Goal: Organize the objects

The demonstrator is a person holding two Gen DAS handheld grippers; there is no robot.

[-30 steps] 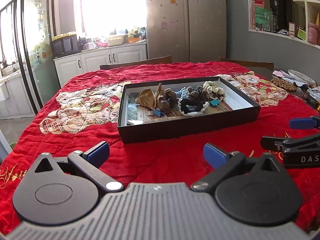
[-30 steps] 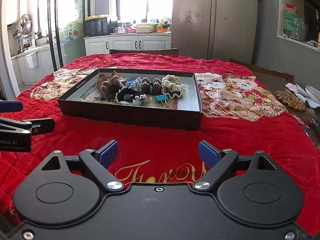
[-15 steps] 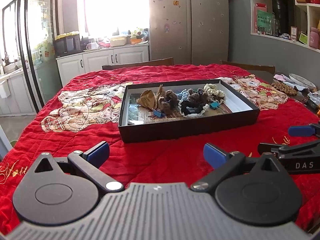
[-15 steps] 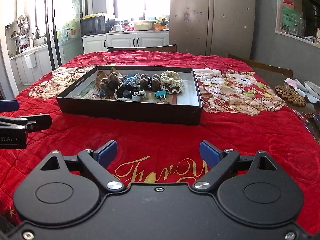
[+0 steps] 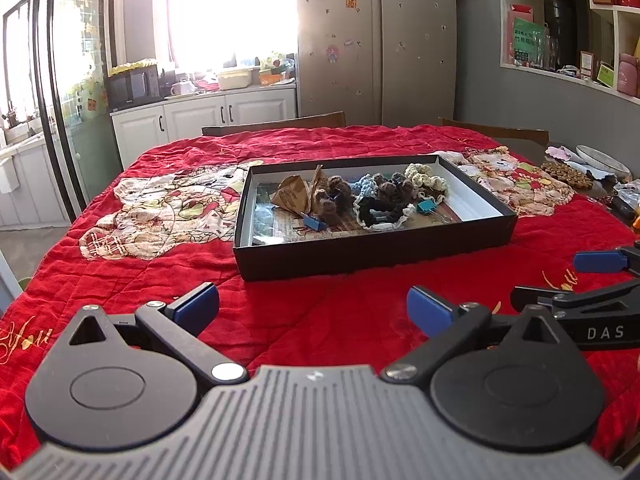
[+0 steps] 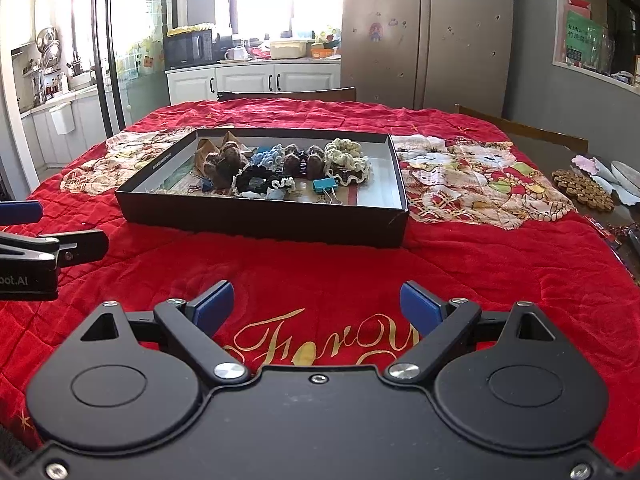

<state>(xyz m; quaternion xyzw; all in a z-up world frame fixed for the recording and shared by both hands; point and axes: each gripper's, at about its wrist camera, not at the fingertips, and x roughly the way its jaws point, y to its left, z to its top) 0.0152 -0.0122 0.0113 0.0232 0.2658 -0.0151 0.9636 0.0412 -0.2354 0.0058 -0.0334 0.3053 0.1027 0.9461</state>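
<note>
A shallow black box [image 5: 376, 254] [image 6: 264, 220] sits on the red quilted cloth mid-table. It holds several crocheted scrunchies [image 5: 380, 200] [image 6: 264, 178], a brown paper packet [image 5: 292, 196], and blue binder clips [image 5: 314, 222] [image 6: 324, 186]. My left gripper [image 5: 312, 304] is open and empty, hovering above the cloth in front of the box. My right gripper [image 6: 316, 306] is open and empty, beside the left one and also short of the box. Each gripper shows at the edge of the other's view.
A brown beaded mat [image 5: 566, 174] [image 6: 582, 192] and plates lie at the table's right edge. Wooden chair backs [image 5: 276, 124] stand behind the table. Kitchen cabinets, a fridge and wall shelves are beyond.
Both grippers have drawn back and risen slightly, so the box looks a little farther away. Jaws stay open; nothing in the box has moved.
</note>
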